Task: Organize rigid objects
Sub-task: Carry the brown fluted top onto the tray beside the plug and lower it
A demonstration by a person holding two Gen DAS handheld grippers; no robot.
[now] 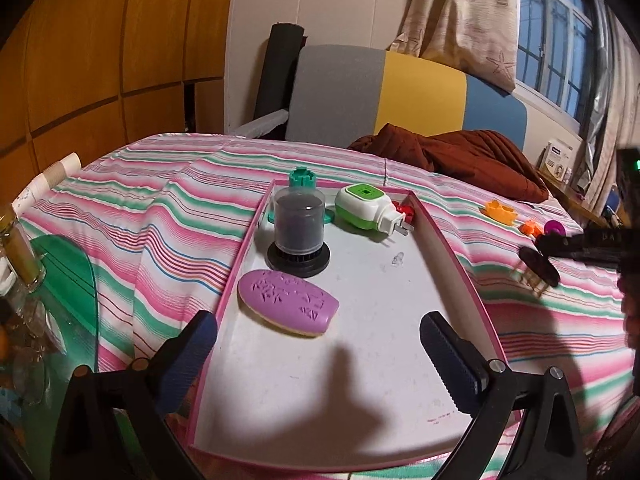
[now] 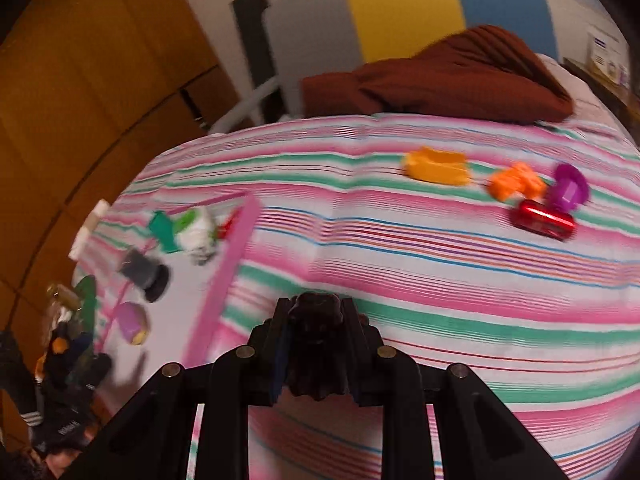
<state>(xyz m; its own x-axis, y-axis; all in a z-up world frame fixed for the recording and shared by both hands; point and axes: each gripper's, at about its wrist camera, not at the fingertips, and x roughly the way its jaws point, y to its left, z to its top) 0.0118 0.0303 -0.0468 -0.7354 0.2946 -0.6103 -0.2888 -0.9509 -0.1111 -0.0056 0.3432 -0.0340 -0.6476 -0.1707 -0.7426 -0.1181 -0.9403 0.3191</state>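
Observation:
A white tray with a pink rim (image 1: 448, 240) lies on the striped bedspread. In it are a purple oval bar (image 1: 288, 301), a clear-capped dark cylinder on a black base (image 1: 298, 232), a teal piece (image 1: 302, 178) and a green-white plug device (image 1: 362, 206). My left gripper (image 1: 320, 354) is open above the tray's near end. My right gripper (image 2: 316, 344) is shut on a dark brown-black object (image 2: 316, 350) above the bedspread, right of the tray (image 2: 224, 264). It also shows at the right of the left wrist view (image 1: 540, 266).
Loose on the bedspread to the right are a yellow-orange piece (image 2: 438, 166), an orange toy (image 2: 516, 182), a purple piece (image 2: 568, 186) and a red can (image 2: 544, 218). A brown blanket (image 2: 440, 76) lies at the back. A green glass table with jars (image 1: 24, 264) stands left.

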